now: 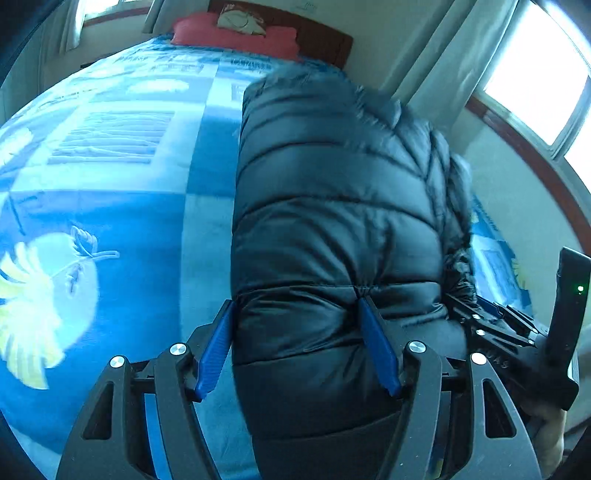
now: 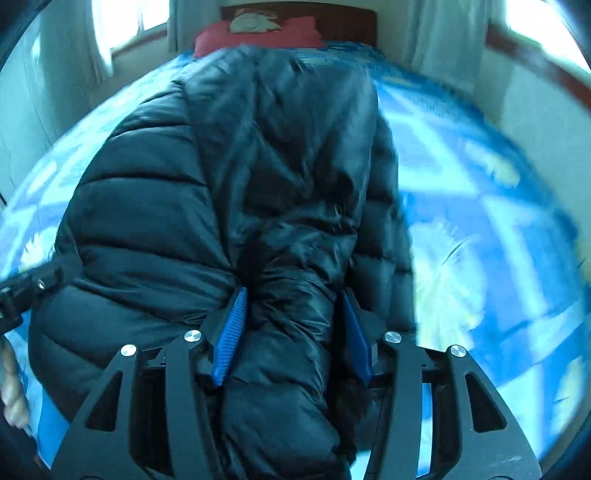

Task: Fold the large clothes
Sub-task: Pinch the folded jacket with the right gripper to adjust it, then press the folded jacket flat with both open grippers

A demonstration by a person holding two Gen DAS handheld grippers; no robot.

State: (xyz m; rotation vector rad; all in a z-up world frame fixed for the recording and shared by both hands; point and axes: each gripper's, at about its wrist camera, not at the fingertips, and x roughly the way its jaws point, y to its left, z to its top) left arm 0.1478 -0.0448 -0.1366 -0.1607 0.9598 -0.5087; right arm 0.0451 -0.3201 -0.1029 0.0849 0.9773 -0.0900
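Puffer jacket [image 1: 332, 221], black, quilted: near hem sits between blue pads of left gripper [image 1: 297, 347], jaws wide, right pad dents fabric. Right gripper [image 2: 291, 332] half open astride bunched sleeve; grip unclear. Jacket lies lengthwise on blue patterned bedspread [image 1: 110, 184]; red pillow [image 1: 236, 35] beyond.

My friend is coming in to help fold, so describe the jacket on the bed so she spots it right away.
Start at the bed with the blue patterned blanket and red pillow at its head. On the blanket lies the puffer jacket, black, shiny and quilted in puffy bands: the only dark, bulky thing on that bright blue cover.
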